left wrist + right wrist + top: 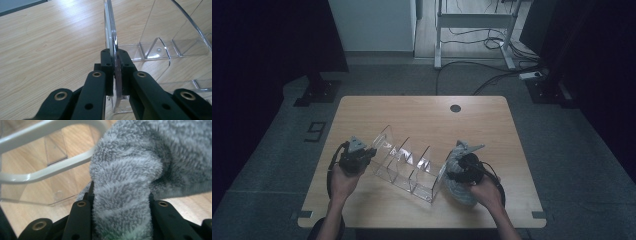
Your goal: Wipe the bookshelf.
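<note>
A clear acrylic rack (407,162) with several upright dividers lies slantwise on the wooden table (422,112). At its left end my left gripper (362,155) is shut on the rack's end panel; the left gripper view shows the black jaws (116,60) pinching the thin clear panel (110,25) edge-on. My right gripper (462,167) is at the rack's right end, shut on a grey fluffy cloth (457,189) that rests against that end. In the right gripper view the bunched cloth (150,150) fills the gap of my gripper (121,195), and the rack's curved rim (50,170) lies just to its left.
A round cable hole (455,108) sits in the table's far side. Beyond the table are a white desk frame (474,22), cables on the grey floor (492,75) and black stand bases (314,92) at both sides.
</note>
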Demonstrator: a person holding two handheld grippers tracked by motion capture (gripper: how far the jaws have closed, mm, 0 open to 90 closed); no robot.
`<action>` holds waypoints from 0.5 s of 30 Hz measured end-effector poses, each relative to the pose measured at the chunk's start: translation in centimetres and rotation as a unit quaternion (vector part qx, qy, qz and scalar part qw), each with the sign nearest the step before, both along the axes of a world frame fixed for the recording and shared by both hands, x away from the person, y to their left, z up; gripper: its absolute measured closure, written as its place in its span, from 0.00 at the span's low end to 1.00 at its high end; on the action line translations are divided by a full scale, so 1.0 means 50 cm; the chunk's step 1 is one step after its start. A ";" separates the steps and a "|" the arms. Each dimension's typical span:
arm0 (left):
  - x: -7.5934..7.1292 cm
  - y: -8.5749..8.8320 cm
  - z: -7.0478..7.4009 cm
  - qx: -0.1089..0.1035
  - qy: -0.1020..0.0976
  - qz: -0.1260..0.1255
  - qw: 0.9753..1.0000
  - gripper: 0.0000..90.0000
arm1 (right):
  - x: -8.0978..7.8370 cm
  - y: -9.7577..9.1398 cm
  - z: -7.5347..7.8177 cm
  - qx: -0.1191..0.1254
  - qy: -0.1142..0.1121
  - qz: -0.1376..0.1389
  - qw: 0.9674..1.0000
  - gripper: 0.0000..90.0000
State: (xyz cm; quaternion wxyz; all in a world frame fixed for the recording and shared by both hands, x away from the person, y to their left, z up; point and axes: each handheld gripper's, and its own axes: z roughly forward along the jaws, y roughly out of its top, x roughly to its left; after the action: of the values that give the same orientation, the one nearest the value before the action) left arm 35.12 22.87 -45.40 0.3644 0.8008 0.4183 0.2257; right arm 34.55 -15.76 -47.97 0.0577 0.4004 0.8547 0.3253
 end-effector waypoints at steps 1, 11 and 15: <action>0.000 0.000 0.000 0.000 0.000 0.000 1.000 0.95 | 0.003 -0.002 0.000 -0.001 -0.001 -0.002 1.000 0.71; -0.001 -0.004 0.000 0.003 -0.001 0.003 1.000 0.95 | 0.024 -0.012 -0.004 -0.004 -0.007 -0.022 1.000 0.71; 0.000 -0.004 0.001 0.004 0.000 0.003 1.000 0.95 | 0.027 -0.011 -0.011 -0.010 -0.007 -0.023 1.000 0.71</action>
State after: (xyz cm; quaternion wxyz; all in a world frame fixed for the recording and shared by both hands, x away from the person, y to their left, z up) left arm 35.10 22.65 -45.36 0.3610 0.8010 0.4195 0.2284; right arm 35.89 -16.32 -48.53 0.0751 0.4172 0.8479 0.3184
